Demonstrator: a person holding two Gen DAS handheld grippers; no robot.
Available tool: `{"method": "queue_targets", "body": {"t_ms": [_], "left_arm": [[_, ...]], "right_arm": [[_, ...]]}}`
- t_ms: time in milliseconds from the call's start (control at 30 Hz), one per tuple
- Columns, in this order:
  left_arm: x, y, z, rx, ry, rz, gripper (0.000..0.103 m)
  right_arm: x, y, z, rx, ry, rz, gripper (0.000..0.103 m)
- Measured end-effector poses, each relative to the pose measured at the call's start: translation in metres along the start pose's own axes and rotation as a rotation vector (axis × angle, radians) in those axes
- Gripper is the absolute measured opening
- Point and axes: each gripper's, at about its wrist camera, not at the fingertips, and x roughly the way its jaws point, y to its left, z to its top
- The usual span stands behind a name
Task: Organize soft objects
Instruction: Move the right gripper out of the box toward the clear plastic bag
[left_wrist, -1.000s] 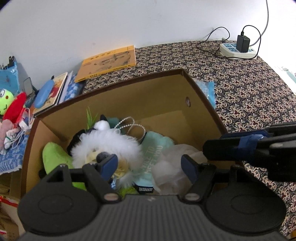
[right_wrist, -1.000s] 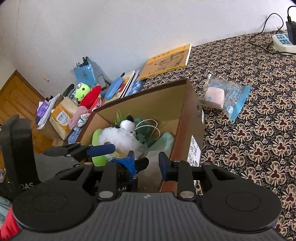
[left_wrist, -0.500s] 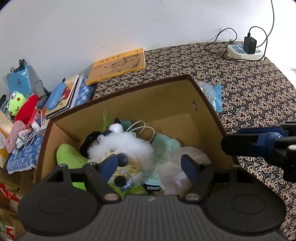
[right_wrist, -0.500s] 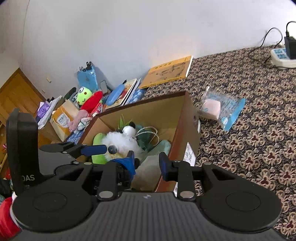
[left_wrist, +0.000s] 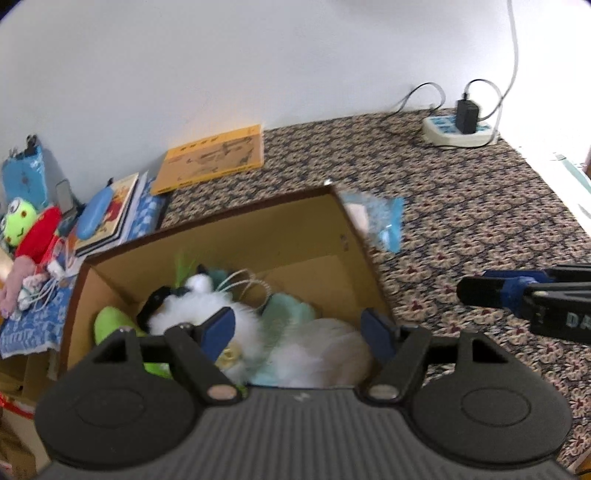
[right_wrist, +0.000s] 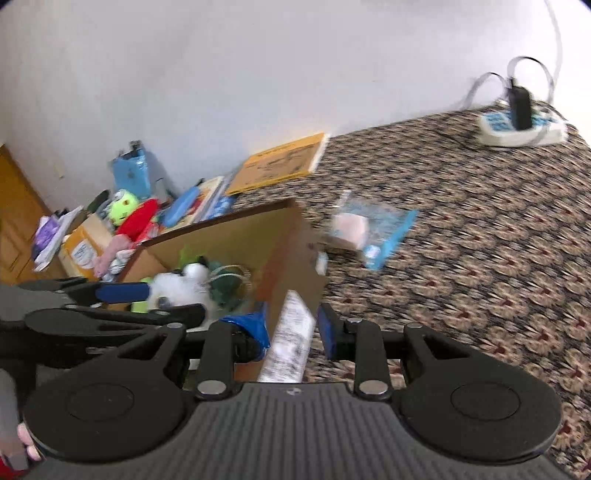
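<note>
Left wrist view looks down into an open cardboard box (left_wrist: 303, 229) on a patterned bed (left_wrist: 480, 221), where a white fluffy plush (left_wrist: 192, 314), a green plush (left_wrist: 110, 321), a teal cloth (left_wrist: 291, 308) and a string of pearly beads (left_wrist: 243, 284) lie heaped together. Above the box's near edge, the left gripper (left_wrist: 299, 328) hangs wide open and empty, apparently free to fetch more. Just right of the box, the right gripper (right_wrist: 291, 328) is also parted, holding nothing. Beyond the box's far right corner lies a clear blue-edged pouch (right_wrist: 369, 229) with something pink inside, seemingly the next candidate.
</note>
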Motion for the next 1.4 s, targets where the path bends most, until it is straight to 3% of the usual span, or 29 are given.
{"method": "queue_targets", "body": {"t_ms": [333,633,967,1233,1400], "left_arm": [[-0.001,-0.06,0.002,0.089,-0.073,-0.155,0.074],[0.019,-0.118,-0.008,0.17,-0.086,-0.249,0.074],[0.06,-0.151,-0.02,0.173,-0.016,-0.221,0.074],[0.08,-0.143,-0.027,0.087,0.056,-0.198,0.074],[0.085,-0.138,-0.028,0.069,0.074,-0.168,0.074]], "right_arm": [[-0.012,-0.05,0.009,0.075,-0.012,-0.047,0.013],[0.012,-0.083,0.041,0.0,0.079,-0.035,0.014],[0.096,-0.081,0.088,-0.155,0.186,0.012,0.016],[0.17,-0.063,0.112,-0.314,0.195,0.048,0.017],[0.206,-0.049,0.117,-0.33,0.185,0.087,0.017]]}}
